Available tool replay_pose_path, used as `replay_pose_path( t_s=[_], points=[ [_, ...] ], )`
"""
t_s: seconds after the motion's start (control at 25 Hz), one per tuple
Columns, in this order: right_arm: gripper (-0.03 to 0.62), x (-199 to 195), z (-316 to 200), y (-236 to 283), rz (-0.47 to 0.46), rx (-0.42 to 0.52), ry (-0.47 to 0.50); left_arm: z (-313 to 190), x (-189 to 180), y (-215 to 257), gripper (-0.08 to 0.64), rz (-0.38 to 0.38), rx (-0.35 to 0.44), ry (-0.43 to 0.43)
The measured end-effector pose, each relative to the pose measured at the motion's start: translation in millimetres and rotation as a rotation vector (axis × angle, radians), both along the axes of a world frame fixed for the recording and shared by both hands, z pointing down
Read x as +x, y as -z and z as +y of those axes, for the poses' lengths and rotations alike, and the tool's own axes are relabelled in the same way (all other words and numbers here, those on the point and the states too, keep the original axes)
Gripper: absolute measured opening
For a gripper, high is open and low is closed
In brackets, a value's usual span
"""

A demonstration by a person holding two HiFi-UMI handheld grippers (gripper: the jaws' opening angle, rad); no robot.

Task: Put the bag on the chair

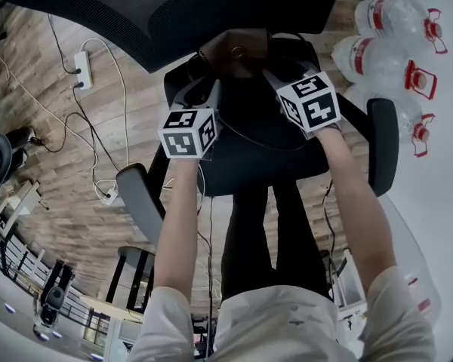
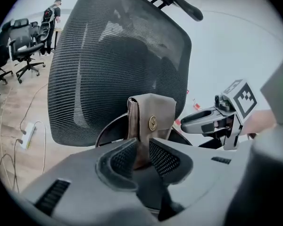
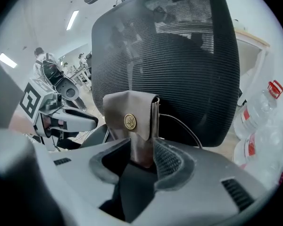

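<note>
From the head view, one black office chair [image 1: 241, 168] stands on a wood-plank floor [image 1: 53, 127], with two padded armrests and a mesh backrest. One small brown bag [image 1: 238, 51] stands on the seat right at the foot of the backrest. Two tongs reach toward it, the left tongs [image 1: 205, 89] and the right tongs [image 1: 275, 75], each bearing one marker cube. At least four clear plastic bottles [image 1: 385, 59] with red caps lie at the right, and two white power strips [image 1: 83, 66] trail cables on the floor. In the left gripper view, the bag [image 2: 153, 117] is upright against the black mesh, leather-like, with a fold-over flap and one round gold-coloured stud. Its lower part fills the gap between the two ribbed pads of the left tongs [image 2: 142, 152], which are clamped on it. The right tongs [image 2: 191, 121] come in beside the bag. In the right gripper view, the flap and stud face the camera, and a thin dark cord [image 3: 181, 124] curves off the bag's side. The right tongs [image 3: 142, 157] are released, the jaws spread wide with the bag's lower part between them. Two bottles [image 3: 262, 109] show at the right edge.
</note>
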State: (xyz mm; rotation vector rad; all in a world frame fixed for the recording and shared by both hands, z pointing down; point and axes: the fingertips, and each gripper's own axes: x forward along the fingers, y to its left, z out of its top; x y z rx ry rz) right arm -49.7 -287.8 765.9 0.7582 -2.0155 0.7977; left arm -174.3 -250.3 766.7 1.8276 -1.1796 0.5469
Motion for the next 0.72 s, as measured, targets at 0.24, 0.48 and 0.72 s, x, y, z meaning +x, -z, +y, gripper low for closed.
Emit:
replay_pose_path(
  t_s=[0.24, 0.48, 0.72],
  points=[
    [0.143, 7.1, 12.4, 20.5, 0.0, 0.017, 0.016, 4.0, 12.8, 23.7, 0.067, 0.046, 0.043, 0.022],
    [0.141, 8.0, 28.3, 46.6, -0.023, 0.036, 0.007, 12.3, 21.6, 50.5, 0.067, 0.079, 0.073, 0.033],
    [0.135, 13.8, 54.4, 78.3, -0.067, 0.043, -0.022, 34.4, 34.0, 81.9, 0.067, 0.105, 0.087, 0.037]
  ],
)
